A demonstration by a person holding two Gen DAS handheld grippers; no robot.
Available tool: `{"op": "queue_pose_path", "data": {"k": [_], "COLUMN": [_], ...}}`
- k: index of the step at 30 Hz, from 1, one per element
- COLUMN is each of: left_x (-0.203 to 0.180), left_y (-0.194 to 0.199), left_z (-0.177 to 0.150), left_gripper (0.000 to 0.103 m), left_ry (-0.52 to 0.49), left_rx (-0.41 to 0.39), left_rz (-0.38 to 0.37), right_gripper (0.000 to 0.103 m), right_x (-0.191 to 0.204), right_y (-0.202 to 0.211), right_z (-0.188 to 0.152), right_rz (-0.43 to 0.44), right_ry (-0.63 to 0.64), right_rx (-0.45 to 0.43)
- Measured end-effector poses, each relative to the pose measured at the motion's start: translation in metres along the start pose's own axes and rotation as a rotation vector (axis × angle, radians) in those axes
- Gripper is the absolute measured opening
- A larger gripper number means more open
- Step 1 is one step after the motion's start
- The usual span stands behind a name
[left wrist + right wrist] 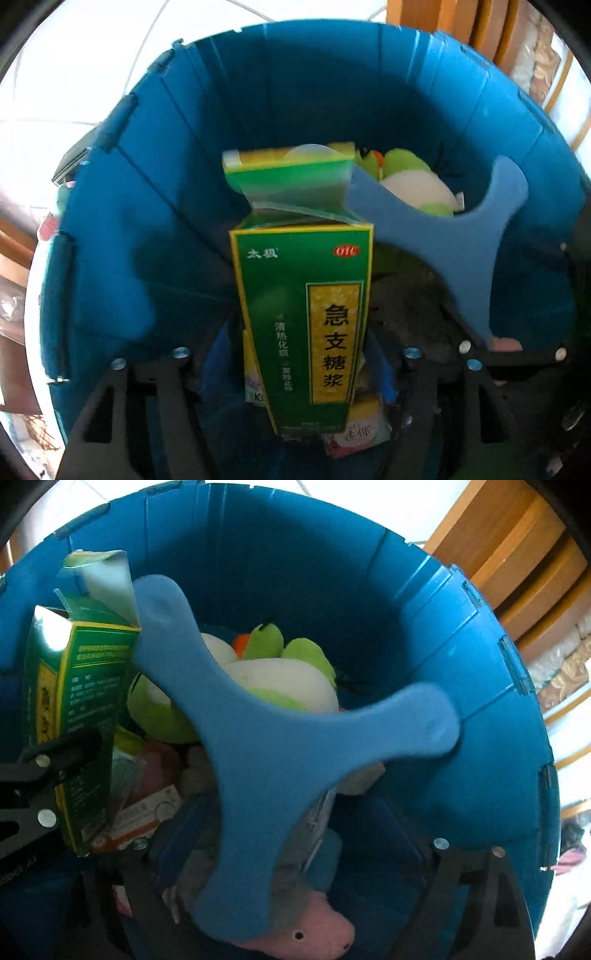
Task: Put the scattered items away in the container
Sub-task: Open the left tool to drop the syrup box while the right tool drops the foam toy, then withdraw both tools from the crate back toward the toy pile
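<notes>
White floor tiles (74, 74) and brown wooden furniture (461, 22) lie behind the scene, at 11 and 1 o'clock of the left wrist view. Almost all of both views is filled by the blue container (295, 92), and both cameras look steeply down into it.

From the left wrist, the left claw (299, 358) is spread. A tall green medicine box (303, 314) stands upright between its jaws, over the inside of the container. Its top flap is open and bends toward 12 o'clock. I see a small gap between the left pad and the box; on the right side the pad is very near the box, and I cannot tell if it touches. At 6 o'clock, under the box, a small pink and white pack (358, 432) lies at the bottom.

From the right wrist, the right claw (284, 823) is spread wide. A blue three-armed piece (273, 746) is between its jaws, a little blurred, and the pads do not press on it. One arm points to 11 o'clock, one to 3 o'clock and one to 6 o'clock. The arm at 11 o'clock is touching or just beside the green box, which is at 9 o'clock in this view.

Behind this piece, toward 12 o'clock, a green and white plush toy (273, 675) lies inside the container. A pink plush toy (317, 934) lies at 6 o'clock, and a red and white carton (140, 819) at 8 o'clock.
</notes>
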State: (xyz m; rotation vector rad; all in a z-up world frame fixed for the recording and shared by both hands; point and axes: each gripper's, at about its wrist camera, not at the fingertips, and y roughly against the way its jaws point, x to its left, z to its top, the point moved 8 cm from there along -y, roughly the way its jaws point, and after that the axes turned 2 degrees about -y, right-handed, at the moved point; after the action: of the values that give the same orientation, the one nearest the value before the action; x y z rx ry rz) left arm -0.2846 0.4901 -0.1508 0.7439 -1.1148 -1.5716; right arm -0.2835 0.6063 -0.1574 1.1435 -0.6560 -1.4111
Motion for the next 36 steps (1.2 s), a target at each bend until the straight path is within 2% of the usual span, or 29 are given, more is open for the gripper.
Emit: {"op": "queue_pose_path", "data": {"k": [2, 7, 11, 14, 19, 20, 25, 28, 32, 36], "left_x": [0.003, 0.003, 0.002, 0.010, 0.010, 0.009, 0.003, 0.007, 0.013, 0.030], "left_y": [0.001, 0.003, 0.018, 0.030, 0.045, 0.057, 0.106, 0.137, 0.165, 0.175], "left_z": [-0.002, -0.008, -0.006, -0.001, 0.020, 0.019, 0.003, -0.014, -0.040, -0.060], "left_gripper": [0.074, 0.074, 0.074, 0.074, 0.074, 0.074, 0.075, 0.080, 0.083, 0.083], "left_ry": [0.018, 0.036, 0.038, 0.034, -0.001, -0.004, -0.002, 0.016, 0.045, 0.110], "left_rx": [-0.004, -0.003, -0.075, -0.138, -0.166, -0.184, -0.293, -0.371, -0.465, -0.501], "left_rz": [0.006, -0.007, -0.021, 0.000, 0.003, -0.017, -0.067, -0.081, -0.055, -0.018], "right_gripper": [0.103, 0.102, 0.102, 0.102, 0.102, 0.102, 0.103, 0.103, 0.103, 0.103], "right_x": [-0.003, -0.004, -0.008, -0.008, -0.011, -0.011, -0.025, -0.030, -0.032, -0.020], "right_y": [-0.001, 0.000, 0.003, -0.003, 0.029, 0.042, 0.095, 0.118, 0.133, 0.149], "right_z": [0.000, -0.001, -0.001, 0.005, 0.005, 0.003, -0.006, -0.019, -0.035, -0.046], "right_rz": [-0.004, -0.003, 0.002, 0.031, 0.074, 0.093, 0.076, 0.112, 0.138, 0.169], "right_ry": [0.010, 0.020, 0.016, 0.002, -0.013, -0.009, -0.017, -0.040, -0.089, -0.126], "right_rx": [0.008, 0.022, 0.024, 0.010, -0.024, -0.042, -0.172, -0.246, -0.310, -0.368]}}
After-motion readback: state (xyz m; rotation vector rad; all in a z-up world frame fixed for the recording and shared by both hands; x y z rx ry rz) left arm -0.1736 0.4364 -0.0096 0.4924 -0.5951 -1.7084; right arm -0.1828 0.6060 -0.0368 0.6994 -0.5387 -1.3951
